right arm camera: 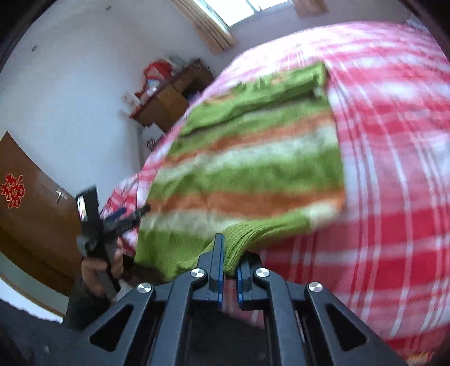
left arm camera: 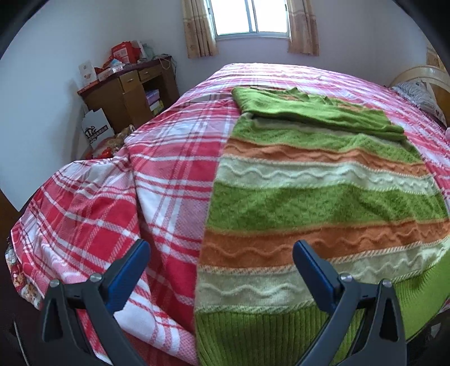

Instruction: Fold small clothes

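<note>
A green, orange and cream striped knitted sweater [left arm camera: 323,197] lies flat on the bed, its sleeves folded over its far end. My left gripper [left arm camera: 222,253] is open and empty, hovering over the sweater's near left hem corner. In the right wrist view the sweater [right arm camera: 253,157] is blurred. My right gripper [right arm camera: 230,261] is shut on the green ribbed hem [right arm camera: 239,239] and lifts it slightly. The left gripper [right arm camera: 123,216] shows there, held in a hand at the sweater's left edge.
The bed has a red, pink and white plaid cover [left arm camera: 168,169]. A cluttered wooden desk [left arm camera: 129,84] stands by the far left wall under a curtained window [left arm camera: 250,17]. A pillow and headboard [left arm camera: 422,87] are at the right. A brown door [right arm camera: 31,219] is at the left.
</note>
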